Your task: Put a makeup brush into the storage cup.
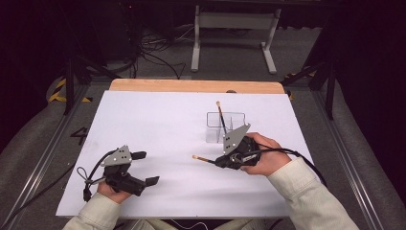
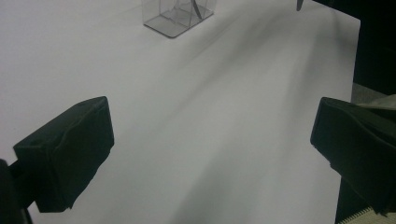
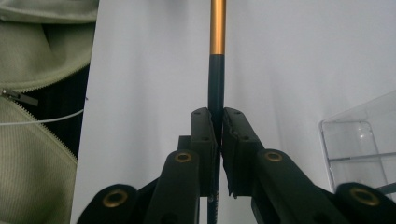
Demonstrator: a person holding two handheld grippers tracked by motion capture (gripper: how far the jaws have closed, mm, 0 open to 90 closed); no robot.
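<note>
Right gripper [image 1: 216, 162], turned sideways, clamps a brush [image 1: 203, 158] low over the desk [image 1: 158, 120]; left gripper [image 1: 146, 167] rests agape.

Left gripper [image 1: 146, 167] rests low, fingers [image 2: 65, 154] spread wide; right gripper [image 1: 218, 162], apparently turned sideways, has fingers [image 3: 204, 140] pinched together.

Brush [image 3: 217, 56] tip cut off at top edge, clear box [image 3: 359, 149] cropped at right, contents blurred
</note>
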